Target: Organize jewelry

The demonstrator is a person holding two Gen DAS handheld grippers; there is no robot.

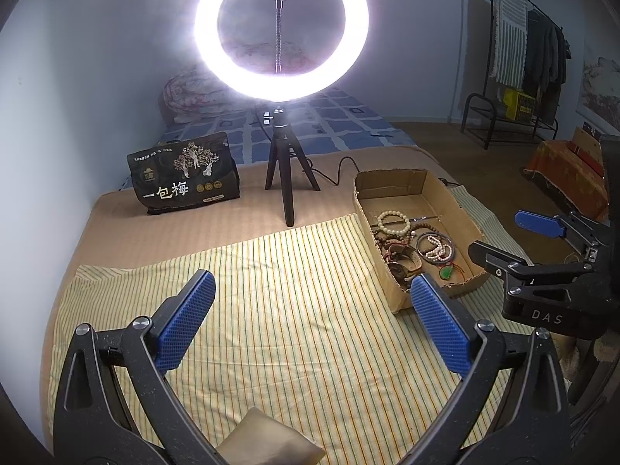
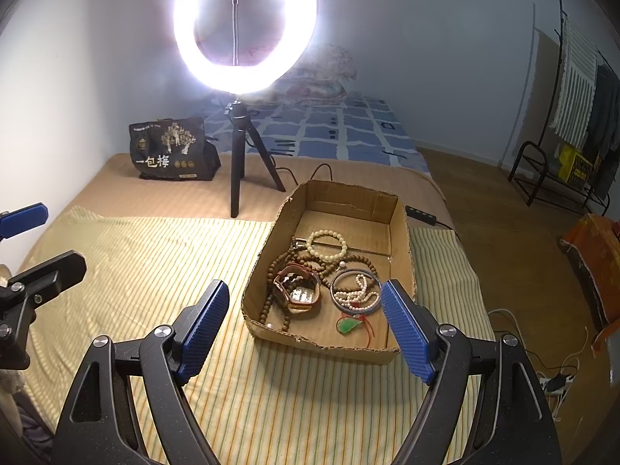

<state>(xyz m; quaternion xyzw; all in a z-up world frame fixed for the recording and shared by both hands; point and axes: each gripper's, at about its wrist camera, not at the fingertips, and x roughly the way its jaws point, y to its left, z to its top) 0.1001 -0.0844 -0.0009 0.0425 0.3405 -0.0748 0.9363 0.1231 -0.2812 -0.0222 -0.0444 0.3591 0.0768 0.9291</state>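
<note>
A: A bedroom with pale blue walls: a bed (image 2: 116, 178) under a tan cover, with a yellow-and-green striped cloth (image 2: 147, 263) spread over its near part. At the far side a bright ring light on a short black tripod (image 2: 236, 178) faces the cloth, likely there to light the work. Left of it stands a black printed snack bag (image 2: 170, 151).

B: And the jewelry?

A: All that I can see lies in the shallow open brown cardboard box (image 2: 403, 240) on the right of the cloth: a cream bead bracelet (image 2: 327, 246) toward the far side, a long strand of brown wooden beads (image 2: 279, 271) looped around a brown leather band (image 2: 296, 290), a thin bangle ring with small pinkish pearls across it (image 2: 354, 290), and a green pendant on a red cord (image 2: 348, 324) nearest. Heaped together, so this fits a pile waiting to be laid out, or pieces gathered in for keeping.

B: The claws?

A: The right claw (image 2: 306, 321) is spread wide, holding nothing, aimed at the box's near wall. The left claw (image 1: 314, 321) is just as wide and bare, over the striped cloth to the left.

B: Anything unclear?

A: The wooden strand and band tangle, so I can't tell how many pieces there are. The ring light's glare washes out the wall behind. A thin dark stick on the box floor is too small to identify. No hands show.
</note>
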